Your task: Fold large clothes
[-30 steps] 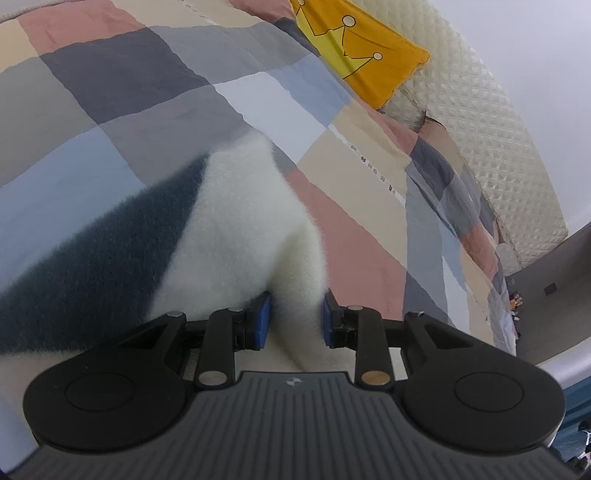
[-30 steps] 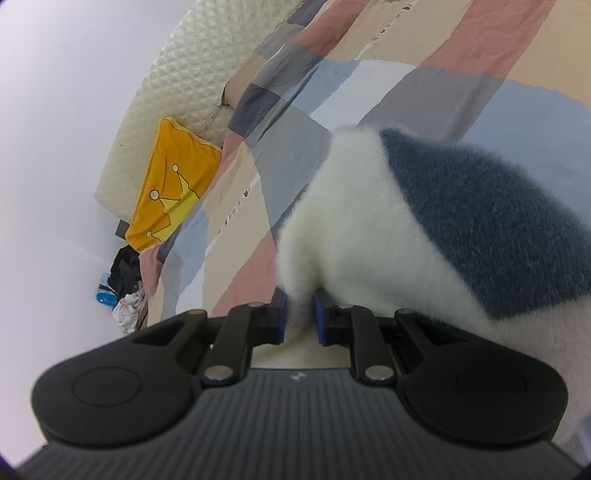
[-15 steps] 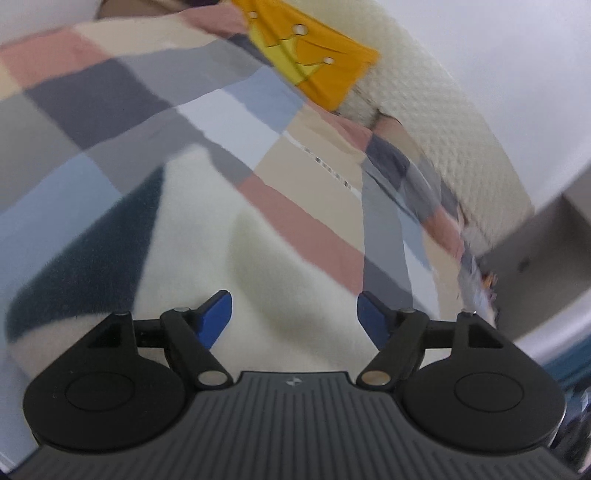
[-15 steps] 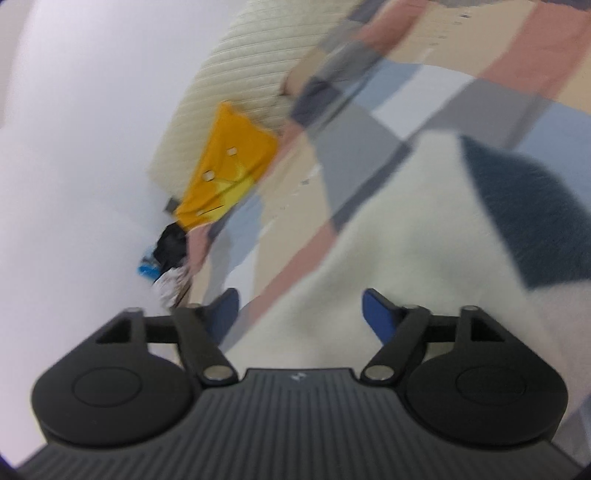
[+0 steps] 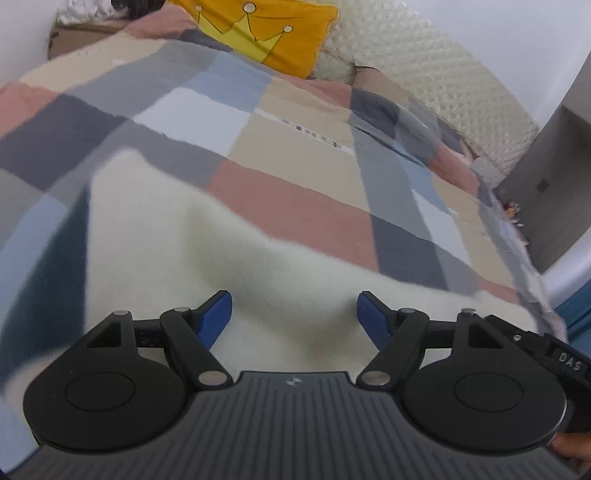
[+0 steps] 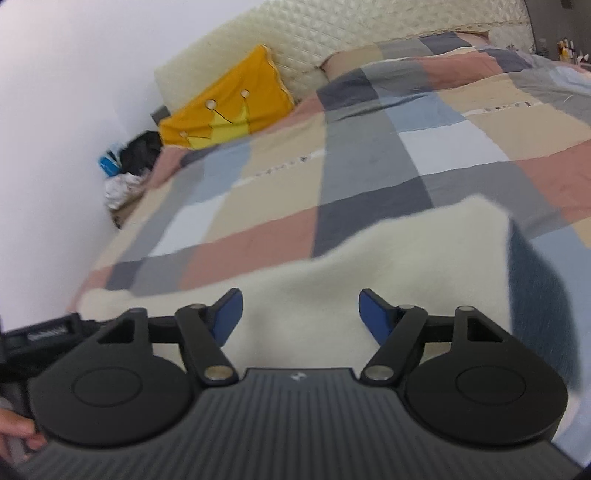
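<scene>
Garment (image 5: 229, 258), a fluffy cream piece with a dark blue panel (image 5: 40, 295), lies flat on the checked quilt (image 5: 295, 147) directly ahead of and beneath both claws. Left gripper (image 5: 294, 314) hangs over its cream body with the blue pads spread wide and nothing between them; right gripper (image 6: 300, 314) does the same over the garment (image 6: 369, 258), jaws wide apart, holding no cloth. In the left view the blue panel sits at the far left edge; in the right view the panel (image 6: 535, 288) sits at the far right, so the cloth's long axis seems to run crosswise, from one claw to the other, with the far edge lying toward the yellow pillow (image 5: 266, 29). Each claw looks about equally close to the cloth, each nearer its own end. The next fold likely turns on that: either end can be taken by the arm on its side and carried across along the long axis. Whether either claw touches the pile is unclear, since motion blur softens the fabric.
</scene>
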`<state>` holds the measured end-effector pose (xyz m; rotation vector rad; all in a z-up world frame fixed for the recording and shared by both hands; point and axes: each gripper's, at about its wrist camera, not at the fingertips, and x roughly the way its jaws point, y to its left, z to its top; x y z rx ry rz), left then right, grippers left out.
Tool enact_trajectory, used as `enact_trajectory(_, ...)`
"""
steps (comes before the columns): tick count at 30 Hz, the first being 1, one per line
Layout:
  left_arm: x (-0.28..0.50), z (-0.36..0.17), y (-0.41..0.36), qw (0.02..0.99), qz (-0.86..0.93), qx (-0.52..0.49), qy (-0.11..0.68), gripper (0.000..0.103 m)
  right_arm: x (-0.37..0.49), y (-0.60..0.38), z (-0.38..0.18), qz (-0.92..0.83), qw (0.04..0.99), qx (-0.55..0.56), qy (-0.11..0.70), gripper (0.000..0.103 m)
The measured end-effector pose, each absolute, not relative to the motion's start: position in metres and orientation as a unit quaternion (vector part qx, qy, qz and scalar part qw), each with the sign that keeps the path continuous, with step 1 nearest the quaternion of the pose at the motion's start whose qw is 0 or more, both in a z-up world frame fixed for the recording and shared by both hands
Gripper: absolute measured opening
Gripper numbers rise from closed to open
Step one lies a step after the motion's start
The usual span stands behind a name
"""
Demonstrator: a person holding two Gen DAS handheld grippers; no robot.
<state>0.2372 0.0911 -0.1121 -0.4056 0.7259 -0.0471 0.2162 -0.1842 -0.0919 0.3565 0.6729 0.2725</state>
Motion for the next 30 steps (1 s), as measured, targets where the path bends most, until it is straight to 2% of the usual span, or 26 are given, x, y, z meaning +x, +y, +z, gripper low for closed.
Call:
enact_trajectory(9, 0.274, -0.114, 0.094, 0.921, -0.021, -0.135, 0.364, 0.080, 0.241, -0.182, -0.089, 0.117, 0.932, 0.089, 0.330, 0.072)
enact_trajectory(13, 0.291, -0.112, 0.096, 0.925, -0.014, -0.112, 0.363, 0.080, 0.254, -0.195, -0.096, 0.109, 0.929, 0.102, 0.338, 0.070)
enact_trajectory(21, 0.315, -0.133, 0.106, 0.918, -0.010, -0.110, 0.380, 0.081, 0.277, -0.191, -0.118, 0.093, 0.921, 0.057, 0.374, 0.069)
enact_trajectory(30, 0.322, -0.143, 0.109, 0.913, -0.006, -0.116, 0.391, 0.082, 0.286, -0.188, -0.136, 0.074, 0.915, 0.062, 0.392, 0.070)
